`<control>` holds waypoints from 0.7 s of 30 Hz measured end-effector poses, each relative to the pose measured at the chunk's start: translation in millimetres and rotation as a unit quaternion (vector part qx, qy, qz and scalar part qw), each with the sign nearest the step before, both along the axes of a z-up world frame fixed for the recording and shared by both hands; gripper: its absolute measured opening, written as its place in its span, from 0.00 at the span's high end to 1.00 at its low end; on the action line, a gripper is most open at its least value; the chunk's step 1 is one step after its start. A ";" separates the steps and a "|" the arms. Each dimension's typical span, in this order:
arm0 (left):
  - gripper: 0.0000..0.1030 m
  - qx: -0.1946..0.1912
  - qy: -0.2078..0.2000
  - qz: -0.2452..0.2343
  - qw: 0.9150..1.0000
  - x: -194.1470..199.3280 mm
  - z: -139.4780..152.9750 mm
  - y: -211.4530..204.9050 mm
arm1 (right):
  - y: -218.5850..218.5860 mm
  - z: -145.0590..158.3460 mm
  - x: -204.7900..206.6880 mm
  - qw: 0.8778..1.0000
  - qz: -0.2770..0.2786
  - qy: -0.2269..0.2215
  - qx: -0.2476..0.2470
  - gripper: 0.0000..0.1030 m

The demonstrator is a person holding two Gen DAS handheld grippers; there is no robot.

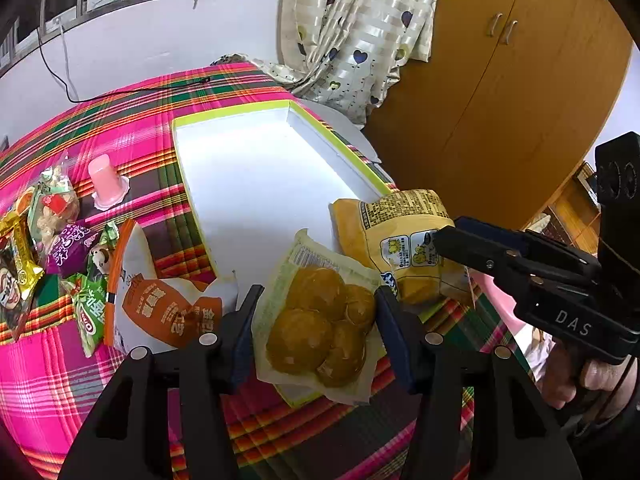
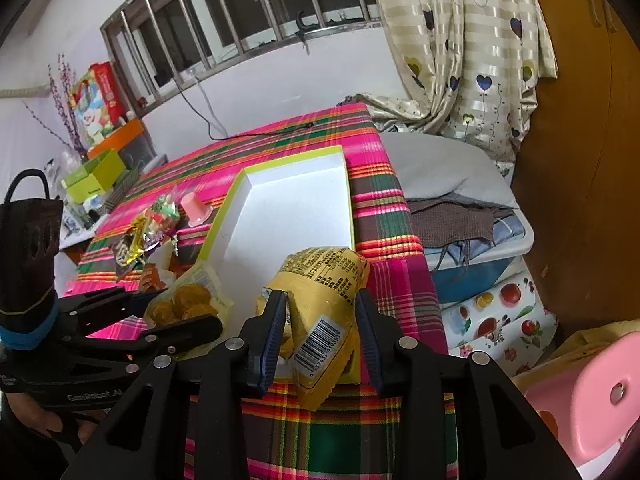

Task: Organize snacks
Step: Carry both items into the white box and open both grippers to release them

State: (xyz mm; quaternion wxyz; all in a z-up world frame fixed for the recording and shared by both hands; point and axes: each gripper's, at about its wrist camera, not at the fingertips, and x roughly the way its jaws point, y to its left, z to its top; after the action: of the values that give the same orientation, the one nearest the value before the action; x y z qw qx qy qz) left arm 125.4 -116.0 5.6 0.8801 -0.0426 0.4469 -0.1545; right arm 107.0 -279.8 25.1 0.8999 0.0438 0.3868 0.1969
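On the far left of the plaid tablecloth (image 1: 132,96) lies a heap of small snack packets (image 1: 44,248), with a pink jelly cup (image 1: 107,182) standing just beyond it. Nearer me an orange-and-white bag (image 1: 160,300) leans against the left wall of the white box (image 1: 248,176), whose rim is lime green. My left gripper (image 1: 316,316) has its jaws on both sides of a clear pack of round golden cakes (image 1: 320,320); the pads touch the wrapper's edges, and the pack hangs over the box's near corner. To the right, my right gripper (image 2: 322,332) pinches a yellow snack bag (image 2: 320,312) at its barcode end, the bag tilted up over the box's near right corner, just beside the cake pack. Beyond the table's right edge hangs a heart-print curtain (image 2: 460,60).
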 end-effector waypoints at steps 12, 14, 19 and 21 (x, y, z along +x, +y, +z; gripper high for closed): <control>0.40 0.007 -0.027 0.000 1.000 -7.8 5.7 -0.4 | 0.2 14.8 -18.1 1.000 -0.007 -0.017 -0.010 0.59; 0.40 0.005 -0.038 0.004 0.999 -12.7 12.7 1.4 | 0.6 17.8 -21.3 1.000 -0.006 -0.021 -0.011 0.59; 0.40 0.002 -0.059 0.024 0.998 -29.3 29.7 9.0 | 9.9 25.6 -33.7 0.999 0.009 -0.029 -0.014 0.58; 0.40 -0.003 -0.062 0.039 0.997 -36.9 34.5 15.5 | 15.0 27.8 -39.4 0.999 0.017 -0.032 -0.015 0.57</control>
State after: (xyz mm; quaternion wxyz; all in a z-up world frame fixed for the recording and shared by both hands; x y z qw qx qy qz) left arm 88.5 -100.5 40.0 0.9115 -0.0528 0.3886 -0.1243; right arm 67.6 -264.8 52.9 0.9087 0.0171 0.3618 0.2075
